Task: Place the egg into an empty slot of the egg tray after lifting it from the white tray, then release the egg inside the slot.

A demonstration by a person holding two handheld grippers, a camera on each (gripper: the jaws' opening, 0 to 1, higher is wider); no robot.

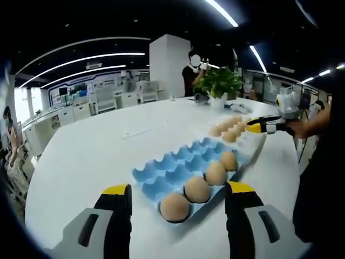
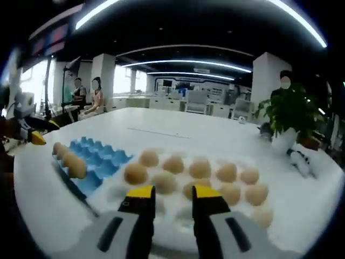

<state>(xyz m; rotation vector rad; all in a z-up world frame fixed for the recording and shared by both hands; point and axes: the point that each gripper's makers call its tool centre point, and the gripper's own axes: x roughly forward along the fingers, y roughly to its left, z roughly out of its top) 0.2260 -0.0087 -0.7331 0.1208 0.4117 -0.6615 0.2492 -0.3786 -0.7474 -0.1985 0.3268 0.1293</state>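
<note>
- Left gripper view: the left gripper (image 1: 178, 194), grey with yellow-tipped jaws, hangs spread wide and empty over the near end of the blue moulded egg tray (image 1: 161, 170), where a row of four brown eggs (image 1: 197, 189) fills the slots along one edge and the other cups look empty.
- Further right in that view, the right gripper (image 1: 253, 128) reaches over the white tray (image 1: 253, 141) of loose brown eggs.
- Right gripper view: its jaws stand a little apart above the white tray, nothing between them; the nearest pale brown egg (image 2: 164, 182) lies just past the tips.
- A good pick, judging from this, would lower the jaws astride one egg's widest part, close gently, lift straight up clear of its neighbours, then carry it left to an open blue cup beside the filled row.
- No brand, label or legible writing can be made out; wall signs far behind are too blurred to read.
</note>
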